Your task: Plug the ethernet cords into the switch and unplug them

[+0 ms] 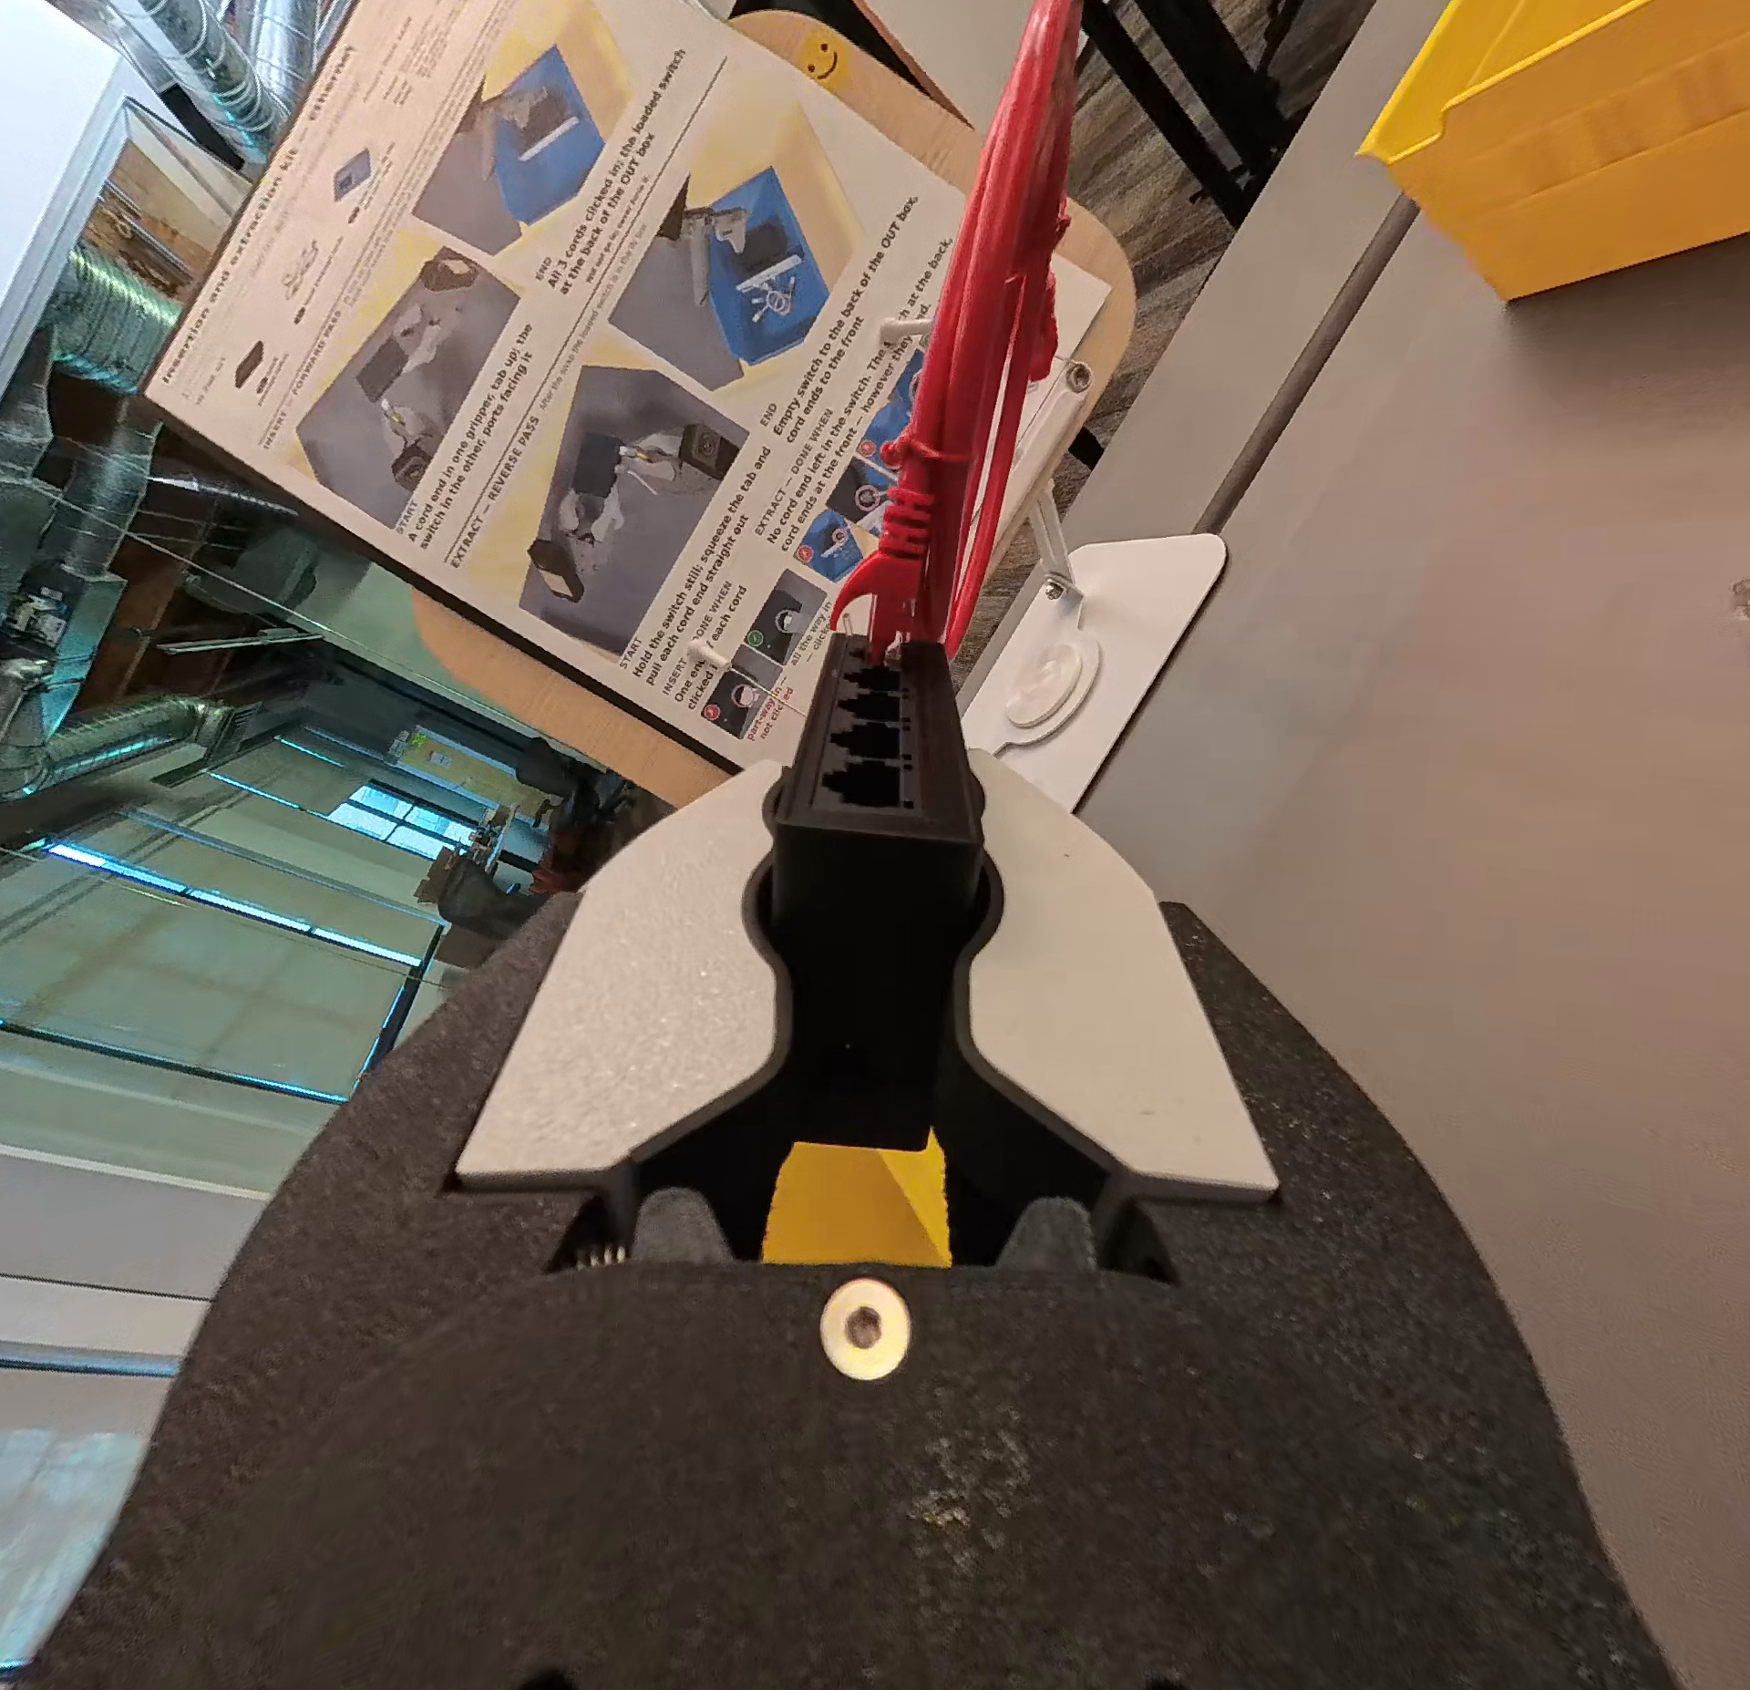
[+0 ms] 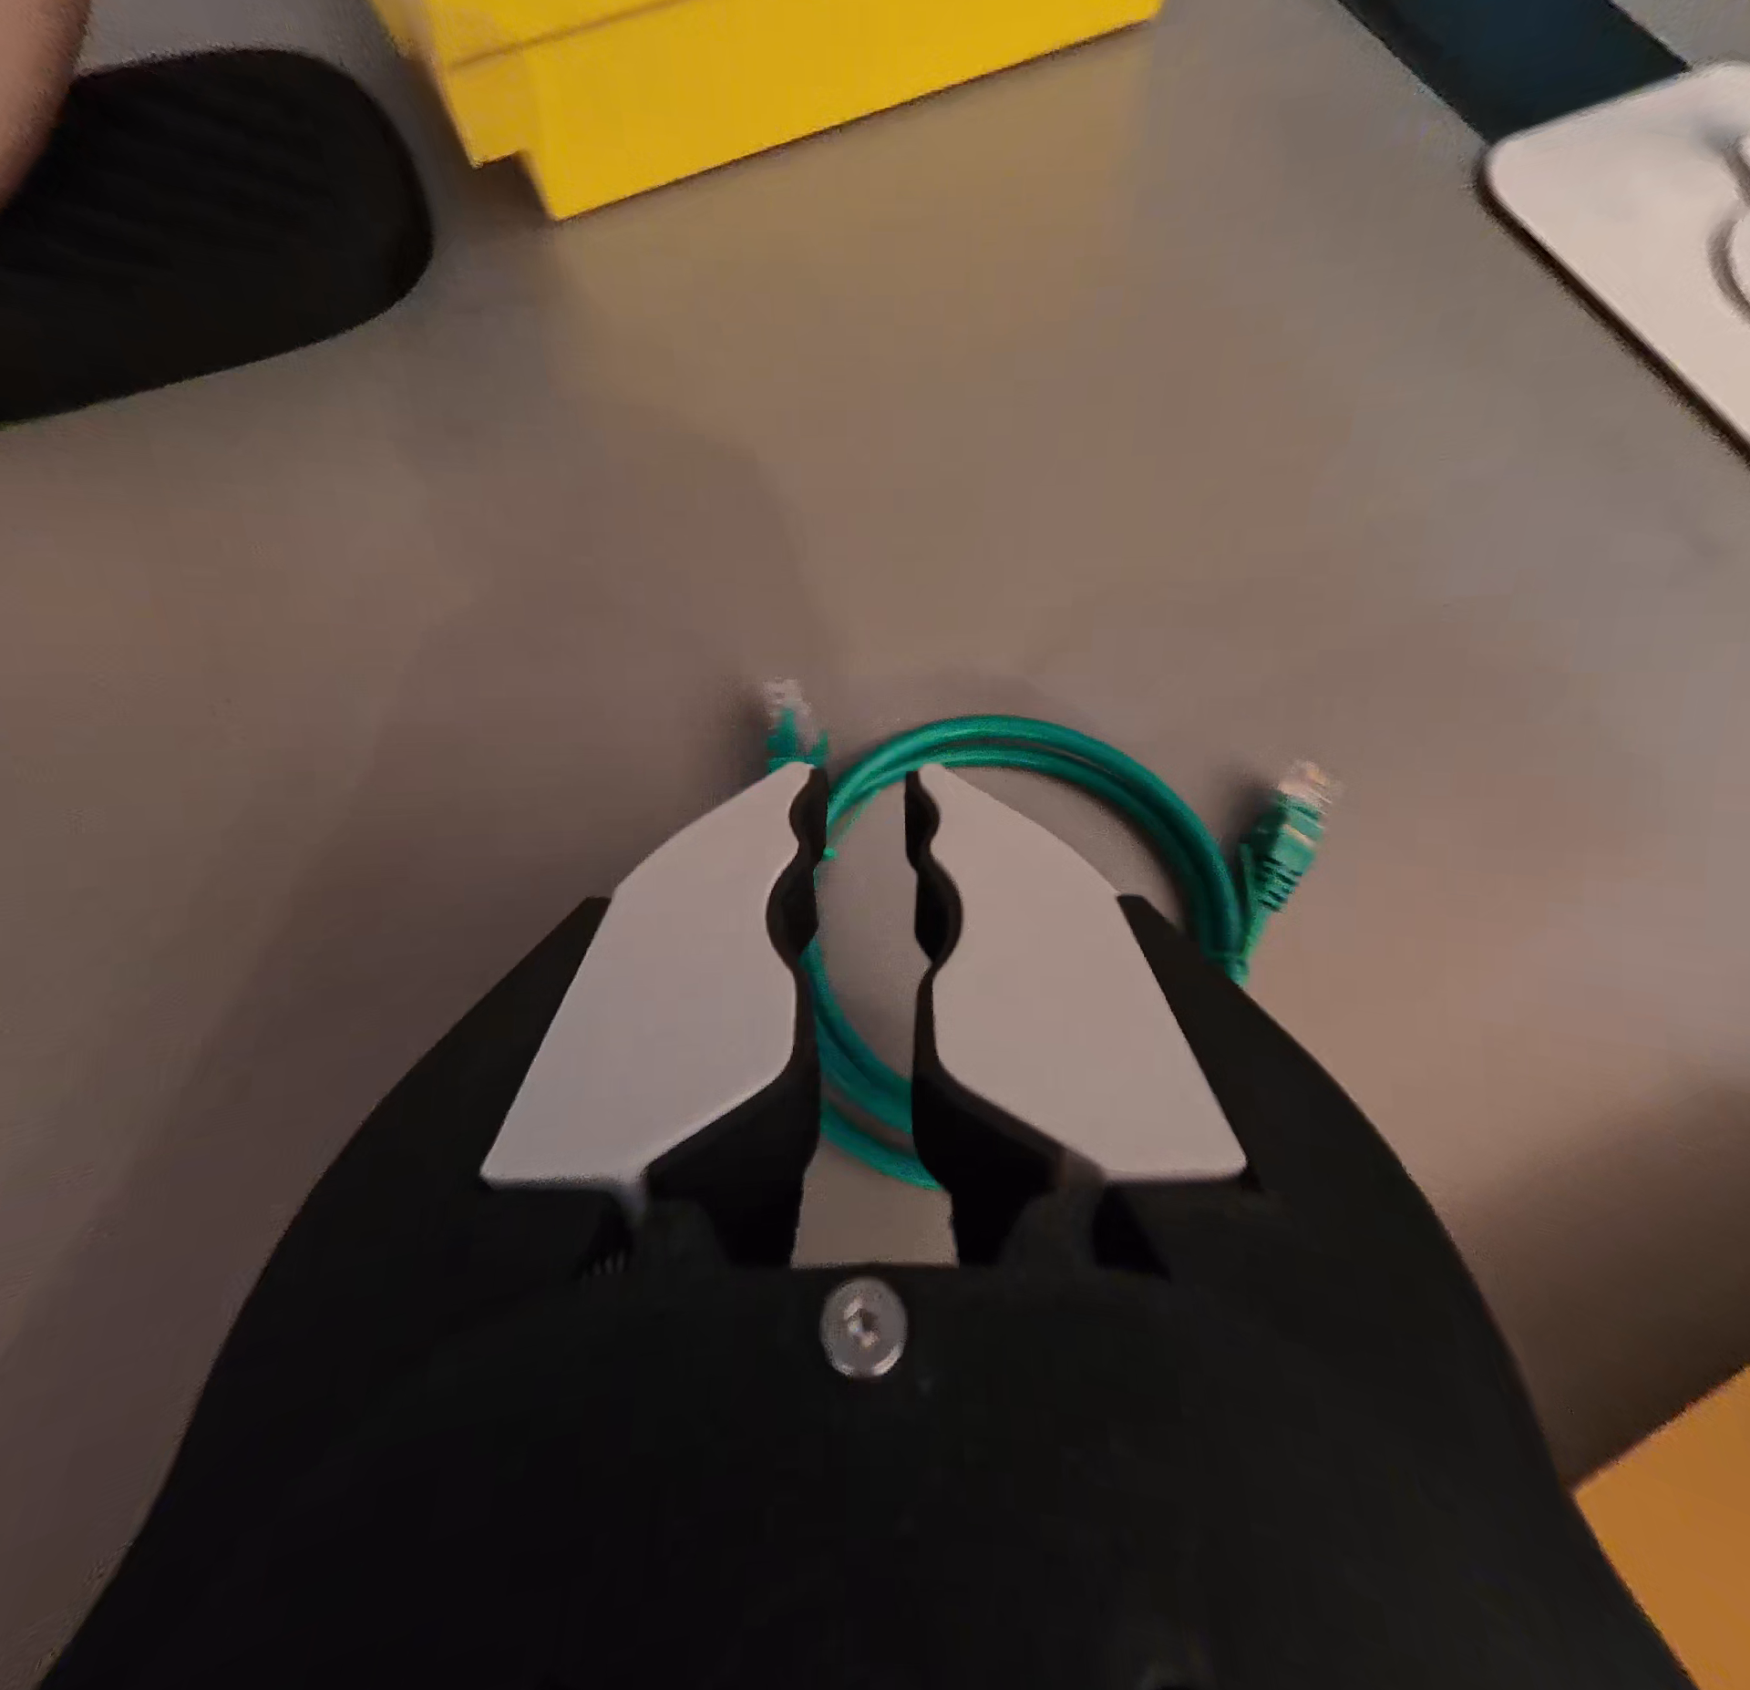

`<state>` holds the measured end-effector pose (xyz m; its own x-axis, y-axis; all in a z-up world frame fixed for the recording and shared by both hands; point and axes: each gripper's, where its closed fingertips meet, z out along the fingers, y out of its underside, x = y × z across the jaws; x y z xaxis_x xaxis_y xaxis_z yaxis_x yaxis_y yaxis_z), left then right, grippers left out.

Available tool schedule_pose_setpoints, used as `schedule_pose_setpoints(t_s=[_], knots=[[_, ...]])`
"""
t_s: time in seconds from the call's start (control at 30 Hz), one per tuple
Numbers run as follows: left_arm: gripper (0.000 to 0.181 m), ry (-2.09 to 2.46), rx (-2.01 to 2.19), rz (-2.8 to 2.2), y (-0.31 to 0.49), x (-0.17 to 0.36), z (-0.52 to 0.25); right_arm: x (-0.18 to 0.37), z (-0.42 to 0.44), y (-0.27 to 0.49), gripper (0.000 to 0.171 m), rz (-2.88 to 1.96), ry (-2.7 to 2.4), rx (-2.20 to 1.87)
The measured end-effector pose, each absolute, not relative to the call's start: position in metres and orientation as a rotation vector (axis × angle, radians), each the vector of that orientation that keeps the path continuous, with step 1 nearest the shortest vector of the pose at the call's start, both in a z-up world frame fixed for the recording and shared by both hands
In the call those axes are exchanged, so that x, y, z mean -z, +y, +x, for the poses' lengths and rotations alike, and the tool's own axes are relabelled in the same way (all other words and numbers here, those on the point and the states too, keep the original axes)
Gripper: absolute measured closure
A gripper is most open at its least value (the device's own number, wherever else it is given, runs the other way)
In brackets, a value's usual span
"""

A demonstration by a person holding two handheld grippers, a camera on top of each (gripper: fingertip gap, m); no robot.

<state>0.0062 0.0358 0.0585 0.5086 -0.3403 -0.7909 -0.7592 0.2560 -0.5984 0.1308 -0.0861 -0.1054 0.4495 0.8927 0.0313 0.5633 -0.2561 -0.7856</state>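
My left gripper (image 1: 876,773) is shut on a black ethernet switch (image 1: 876,840), held off the table with its row of ports facing the camera. A red ethernet cord (image 1: 1004,319) is plugged into the farthest port by its red plug (image 1: 895,555); its coiled, tied loop stands beyond the switch. The nearer ports are empty. My right gripper (image 2: 860,778) is open just above a coiled green ethernet cord (image 2: 1089,754) lying on the grey table (image 2: 947,461). One green plug (image 2: 786,721) lies by the left fingertip, the other green plug (image 2: 1283,840) to the right. The coil runs under the fingers.
A yellow bin (image 2: 758,63) stands at the back of the table and also shows in the left wrist view (image 1: 1591,120). An instruction poster (image 1: 568,319) stands on a white stand base (image 1: 1098,641). A black sleeve (image 2: 189,214) rests at the far left. Across from one pair of fingers to the other is roughly 25 cm.
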Motion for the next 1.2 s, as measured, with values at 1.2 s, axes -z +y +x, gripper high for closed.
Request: schedule_pose_setpoints(t_s=[1.2], knots=[[0.151, 1.055, -0.320, -1.347, 0.033, -0.063, 0.007, 0.145, 0.145, -0.061, 0.154, -1.707, -1.541, 0.455]])
